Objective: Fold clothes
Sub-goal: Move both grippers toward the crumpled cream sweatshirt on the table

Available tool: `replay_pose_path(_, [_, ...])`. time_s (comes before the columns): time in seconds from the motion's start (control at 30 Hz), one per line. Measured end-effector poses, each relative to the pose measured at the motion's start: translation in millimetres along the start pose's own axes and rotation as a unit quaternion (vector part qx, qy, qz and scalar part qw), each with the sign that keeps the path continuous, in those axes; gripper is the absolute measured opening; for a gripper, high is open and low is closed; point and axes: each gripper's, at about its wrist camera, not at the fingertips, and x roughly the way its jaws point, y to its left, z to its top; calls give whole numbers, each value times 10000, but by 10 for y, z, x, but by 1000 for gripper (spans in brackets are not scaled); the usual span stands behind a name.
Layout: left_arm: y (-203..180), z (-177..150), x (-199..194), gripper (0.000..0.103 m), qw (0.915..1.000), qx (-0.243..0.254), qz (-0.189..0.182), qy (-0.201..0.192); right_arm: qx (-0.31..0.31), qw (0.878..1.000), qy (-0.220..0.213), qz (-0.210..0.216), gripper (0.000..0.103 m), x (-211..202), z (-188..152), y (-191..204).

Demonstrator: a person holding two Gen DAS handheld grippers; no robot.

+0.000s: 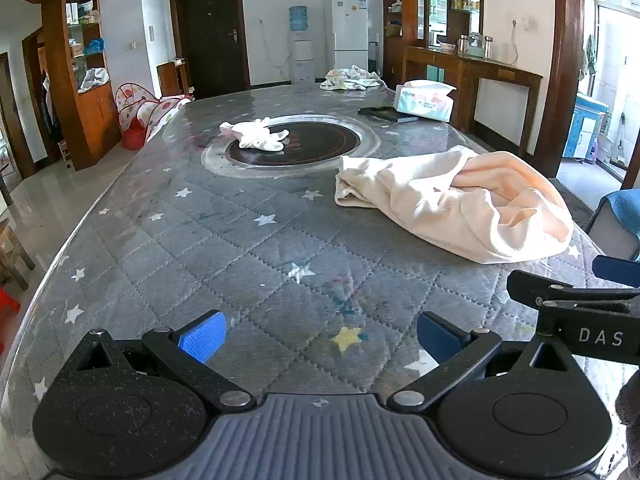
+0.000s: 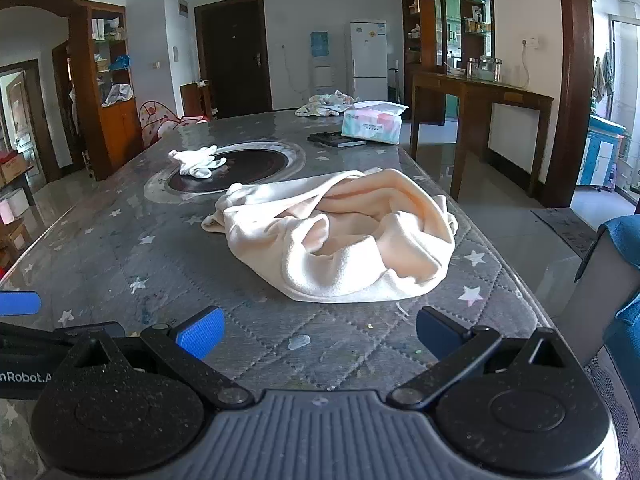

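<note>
Both hand-held grippers [image 1: 320,338] [image 2: 318,332] spread, cream garment [image 2: 340,236] crumpled near table edge [image 2: 508,264]

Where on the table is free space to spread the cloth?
Free: the grey star-patterned quilted table cover left of the crumpled cream garment and before both grippers. Crowded: the far right corner, with tissue pack, dark flat tray and patterned cloth.

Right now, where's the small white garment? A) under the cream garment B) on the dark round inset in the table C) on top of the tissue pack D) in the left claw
B: the small white garment lies bunched on the edge of the dark round inset, apart from the cream garment and both open claws.
</note>
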Motion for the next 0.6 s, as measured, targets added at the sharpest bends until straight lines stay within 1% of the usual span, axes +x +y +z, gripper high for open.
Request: replay_pose_path(0.6, [-107,116,47,103,10000,38,-78,40,73,9999,-21,-98,103,-13,116,-118])
